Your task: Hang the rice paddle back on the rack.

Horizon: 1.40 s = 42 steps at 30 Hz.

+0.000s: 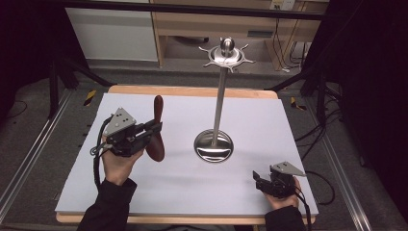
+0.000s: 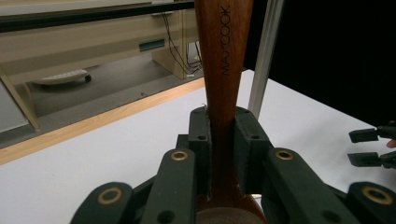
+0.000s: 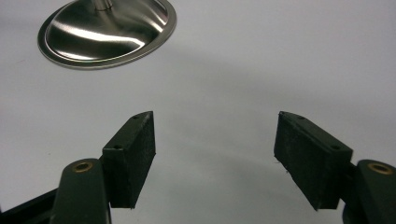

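A dark wooden spoon (image 1: pixel 157 139) stands upright over the white mat, handle up and bowl down. My left gripper (image 1: pixel 154 127) is shut on its neck. In the left gripper view both pads press on the handle (image 2: pixel 224 70), which is marked MAXCOOK, and the left gripper (image 2: pixel 222 135) holds it just above the bowl. To the right of the spoon stands a steel utensil stand (image 1: pixel 220 96) with a round base (image 1: pixel 213 146) and a hooked ring (image 1: pixel 226 55) on top. My right gripper (image 1: pixel 257 180) rests open near the front right corner. Nothing lies between the right gripper (image 3: pixel 215 154) pads, and the base (image 3: pixel 107 32) lies ahead.
A white mat (image 1: pixel 183 192) covers the wooden table (image 1: pixel 192 91). Behind the table stand light wooden shelves (image 1: pixel 207 29) and a black frame bar (image 1: pixel 192 9). Cables (image 1: pixel 317 130) lie on the floor at the right. The stand's pole (image 2: pixel 264 56) rises just right of the spoon handle.
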Each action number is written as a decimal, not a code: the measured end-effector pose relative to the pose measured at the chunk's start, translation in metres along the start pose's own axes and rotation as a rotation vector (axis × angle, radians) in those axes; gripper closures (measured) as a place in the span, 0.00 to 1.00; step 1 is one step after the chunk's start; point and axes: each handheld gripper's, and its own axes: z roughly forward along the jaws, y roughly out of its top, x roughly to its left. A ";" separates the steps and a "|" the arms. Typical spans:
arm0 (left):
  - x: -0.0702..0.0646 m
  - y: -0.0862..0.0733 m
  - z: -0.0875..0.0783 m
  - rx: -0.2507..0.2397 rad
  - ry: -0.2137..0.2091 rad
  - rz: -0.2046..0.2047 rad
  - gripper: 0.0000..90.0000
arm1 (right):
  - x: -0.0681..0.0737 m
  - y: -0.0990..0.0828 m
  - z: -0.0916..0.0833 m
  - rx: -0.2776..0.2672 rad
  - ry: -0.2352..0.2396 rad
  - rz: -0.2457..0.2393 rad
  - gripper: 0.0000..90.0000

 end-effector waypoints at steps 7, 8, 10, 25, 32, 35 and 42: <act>-0.005 0.009 0.006 -0.016 -0.013 0.001 0.87 | 0.000 0.000 0.000 0.001 0.002 0.003 0.33; -0.006 0.013 0.006 -0.021 -0.015 0.002 0.87 | 0.000 0.000 0.000 0.002 0.002 0.004 0.33; -0.006 0.014 0.006 -0.023 -0.016 0.003 0.87 | 0.000 0.000 0.000 0.001 0.002 0.003 0.33; -0.013 0.039 0.013 -0.042 -0.039 0.026 0.87 | -0.001 0.000 0.000 0.000 0.008 0.001 0.35; -0.017 0.050 0.014 -0.040 -0.043 0.025 0.87 | -0.001 0.000 0.000 0.001 0.007 0.003 0.35; -0.017 0.053 0.016 -0.043 -0.050 0.020 0.87 | -0.001 0.000 0.000 -0.001 0.007 0.005 0.35; -0.020 0.059 0.021 -0.047 -0.063 0.026 0.87 | -0.001 0.000 0.000 0.000 0.008 0.005 0.35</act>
